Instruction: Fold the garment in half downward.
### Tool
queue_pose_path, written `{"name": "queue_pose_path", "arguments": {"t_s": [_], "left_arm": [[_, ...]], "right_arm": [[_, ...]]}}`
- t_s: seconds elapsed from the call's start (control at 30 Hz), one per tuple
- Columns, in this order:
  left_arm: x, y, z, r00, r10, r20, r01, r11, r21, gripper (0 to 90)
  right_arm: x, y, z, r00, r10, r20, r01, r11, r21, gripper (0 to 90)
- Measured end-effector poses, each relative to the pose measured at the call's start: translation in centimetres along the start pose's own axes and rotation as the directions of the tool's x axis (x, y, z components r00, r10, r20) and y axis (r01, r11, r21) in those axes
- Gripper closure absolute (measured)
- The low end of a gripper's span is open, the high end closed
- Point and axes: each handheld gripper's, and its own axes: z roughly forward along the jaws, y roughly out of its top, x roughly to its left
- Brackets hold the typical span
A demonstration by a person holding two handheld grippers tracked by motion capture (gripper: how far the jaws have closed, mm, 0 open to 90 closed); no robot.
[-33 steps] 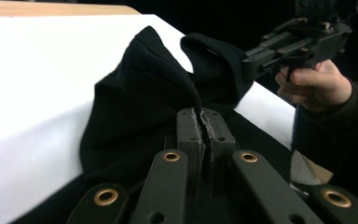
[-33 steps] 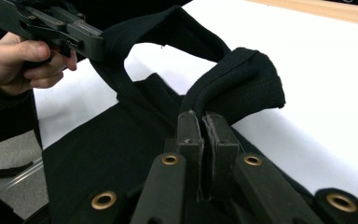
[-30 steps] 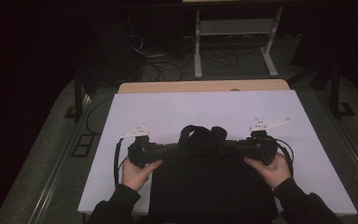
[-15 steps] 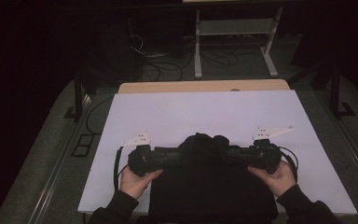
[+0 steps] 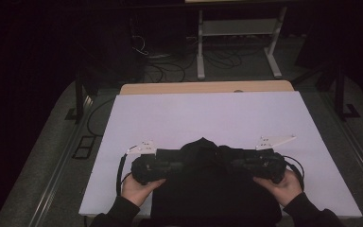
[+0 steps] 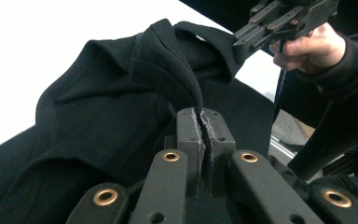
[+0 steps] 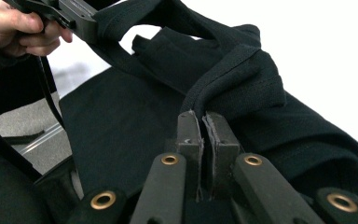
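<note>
Garment [image 5: 217,189], black, lies at bottom centre of the high view on the white tabletop [image 5: 208,118], its held edge running left to right between both tongs. Left tongs [image 5: 172,164] clamp the left end of a bunched hem; right tongs [image 5: 234,163] clamp the right end. Fabric humps between them, both hands equally near.

Both forearms wear dark sleeves. The left gripper [image 6: 204,122] and right gripper [image 7: 203,123] look alike — black jaws on flat black link arms with brass-ringed pivots, worn grey pads. Each carries a pale three-cornered plate on top and trails a black cable.
</note>
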Motion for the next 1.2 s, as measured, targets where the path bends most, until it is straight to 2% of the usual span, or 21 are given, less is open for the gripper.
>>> {"name": "queue_pose_path", "arguments": {"t_s": [0.33, 0.57, 0.83, 1.2], "left_arm": [[-0.3, -1.2, 0.2, 1.0, -0.001, -0.004, 0.001, 0.998, 0.063, 85.8], [-0.5, -1.9, 0.4, 1.0, 0.001, -0.003, 0.0, 0.9944, 0.106, 85.7], [-0.4, -2.6, 0.4, 1.0, 0.005, -0.001, -0.005, 0.9863, 0.165, 85.6], [-1.0, -3.5, 0.7, 0.9997, 0.003, 0.026, -0.008, 0.9742, 0.226, 85.5]], "right_arm": [[0.1, -1.2, -0.4, 0.9999, 0.012, 0.009, -0.012, 0.999, 0.036, 84.4], [0.3, -1.9, -0.1, 0.9998, 0.018, 0.007, -0.019, 0.996, 0.085, 84.3], [0.5, -2.8, 0.5, 0.9996, 0.027, -0.005, -0.026, 0.987, 0.156, 84.0], [1.0, -3.6, 0.4, 0.9993, 0.027, -0.027, -0.021, 0.979, 0.203, 83.8]]}}
